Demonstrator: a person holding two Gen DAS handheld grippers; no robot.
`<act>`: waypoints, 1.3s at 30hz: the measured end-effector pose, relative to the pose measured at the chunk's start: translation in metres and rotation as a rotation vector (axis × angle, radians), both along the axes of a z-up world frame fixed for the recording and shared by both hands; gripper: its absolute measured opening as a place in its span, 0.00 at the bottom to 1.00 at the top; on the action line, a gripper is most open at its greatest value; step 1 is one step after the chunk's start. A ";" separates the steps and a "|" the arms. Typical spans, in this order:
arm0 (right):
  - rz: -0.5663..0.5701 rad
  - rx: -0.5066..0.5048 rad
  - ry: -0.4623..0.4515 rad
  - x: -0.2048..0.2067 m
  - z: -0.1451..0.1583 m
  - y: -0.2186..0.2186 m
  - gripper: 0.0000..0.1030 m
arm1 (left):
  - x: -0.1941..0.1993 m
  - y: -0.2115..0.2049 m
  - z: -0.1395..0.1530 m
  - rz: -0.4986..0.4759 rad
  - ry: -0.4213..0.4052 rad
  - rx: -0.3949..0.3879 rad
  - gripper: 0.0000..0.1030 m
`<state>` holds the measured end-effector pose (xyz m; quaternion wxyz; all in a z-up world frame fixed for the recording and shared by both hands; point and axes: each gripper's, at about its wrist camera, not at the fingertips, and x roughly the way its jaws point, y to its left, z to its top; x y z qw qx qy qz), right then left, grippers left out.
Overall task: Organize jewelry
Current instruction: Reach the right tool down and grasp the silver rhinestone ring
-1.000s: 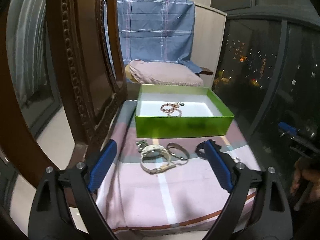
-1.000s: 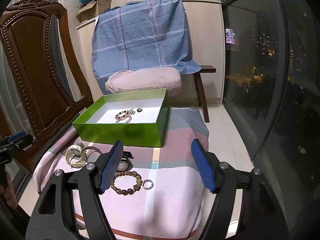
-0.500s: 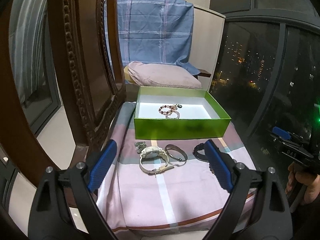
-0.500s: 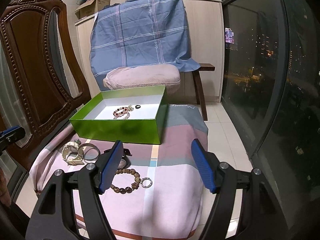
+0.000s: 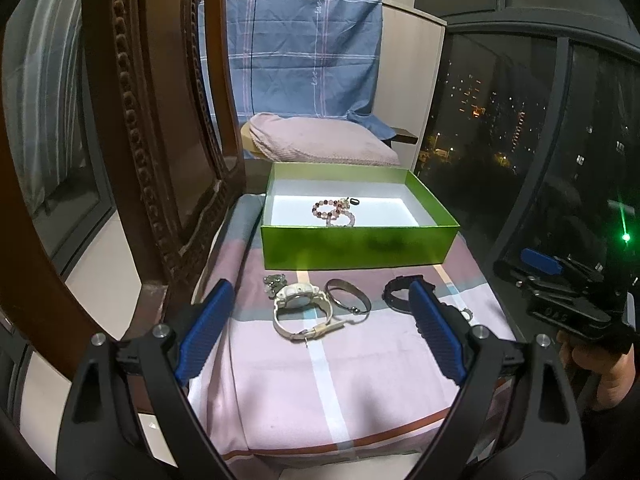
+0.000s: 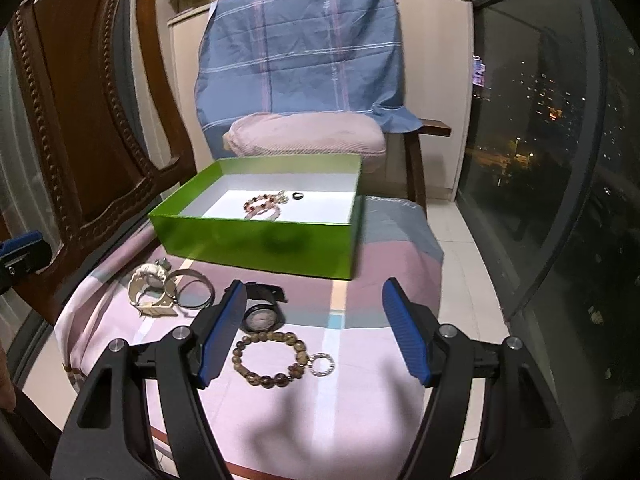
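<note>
An open green box (image 5: pixel 356 246) (image 6: pixel 256 242) stands on a pink checked cloth. Inside lie a pink bead bracelet (image 5: pixel 332 211) (image 6: pixel 262 204) and a dark ring (image 5: pixel 354 201) (image 6: pixel 298 196). In front of the box lie a white watch (image 5: pixel 302 306) (image 6: pixel 150 286), a metal bangle (image 5: pixel 346 296) (image 6: pixel 194 288), a black watch (image 6: pixel 262 312) (image 5: pixel 394 294) and a brown bead bracelet (image 6: pixel 272 360). My left gripper (image 5: pixel 320 332) is open and empty, just short of the white watch. My right gripper (image 6: pixel 314 334) is open and empty above the brown bracelet.
A carved wooden chair back (image 5: pixel 160 120) (image 6: pixel 80 100) rises at the left of the cloth. A pink cushion (image 6: pixel 304 136) and a blue draped cloth (image 6: pixel 304 48) stand behind the box. Dark window glass (image 6: pixel 540 160) runs along the right. The cloth's front edge (image 5: pixel 340 440) is close.
Both grippers have drawn back and risen slightly, so the jewelry sits a little farther off. Both stay open; nothing on the cloth has moved.
</note>
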<state>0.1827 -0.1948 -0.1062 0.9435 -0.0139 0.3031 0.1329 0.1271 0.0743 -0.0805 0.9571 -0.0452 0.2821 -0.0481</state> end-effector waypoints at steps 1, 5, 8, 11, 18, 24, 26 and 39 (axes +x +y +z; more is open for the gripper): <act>0.005 -0.006 0.004 0.001 -0.001 0.003 0.67 | 0.000 0.000 0.000 -0.001 0.000 0.000 0.86; 0.041 -0.045 0.070 0.005 -0.015 0.012 0.67 | 0.000 0.002 0.000 -0.002 0.005 -0.002 0.86; 0.074 -0.097 0.122 0.004 -0.030 0.023 0.67 | 0.001 0.003 0.000 -0.003 0.010 -0.007 0.86; 0.028 -0.137 0.128 0.007 -0.038 0.018 0.66 | 0.001 0.002 0.001 -0.007 0.006 -0.012 0.86; -0.059 -0.140 0.242 0.027 -0.058 -0.008 0.43 | 0.001 0.000 0.000 -0.016 0.014 -0.007 0.86; -0.008 -0.181 0.258 0.023 -0.067 0.003 0.42 | 0.001 0.000 0.000 -0.020 0.016 -0.011 0.86; 0.011 -0.195 0.276 0.022 -0.071 0.005 0.42 | 0.001 0.000 0.000 -0.023 0.017 -0.012 0.86; 0.044 -0.188 0.276 0.029 -0.076 0.019 0.20 | 0.005 -0.004 -0.005 -0.035 0.046 0.001 0.86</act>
